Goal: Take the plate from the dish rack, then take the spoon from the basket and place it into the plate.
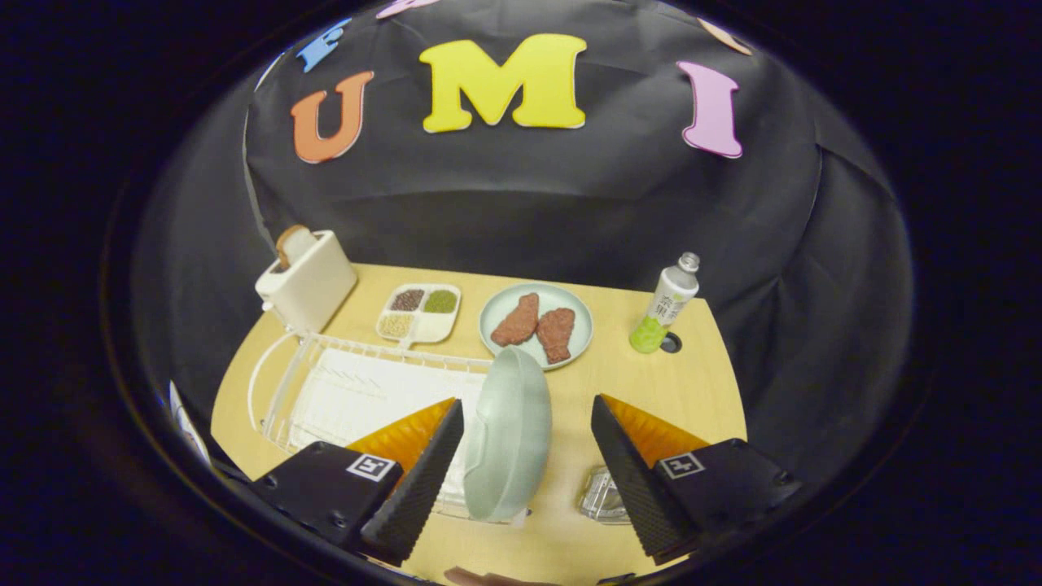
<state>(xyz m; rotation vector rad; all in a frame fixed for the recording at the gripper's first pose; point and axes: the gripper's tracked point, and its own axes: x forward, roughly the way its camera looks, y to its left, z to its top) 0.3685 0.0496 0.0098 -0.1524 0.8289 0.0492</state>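
We see the claw spread wide, gripping nothing; the plate stands on edge at the near right end of the rack, between the two fingers but closer to the left one, seemingly not touching either; its rim runs away from us along the fingers, so we judge that closing would pinch it across its thickness; a small shift left would centre it; a clear basket lies on the table by the right finger, its contents unclear.
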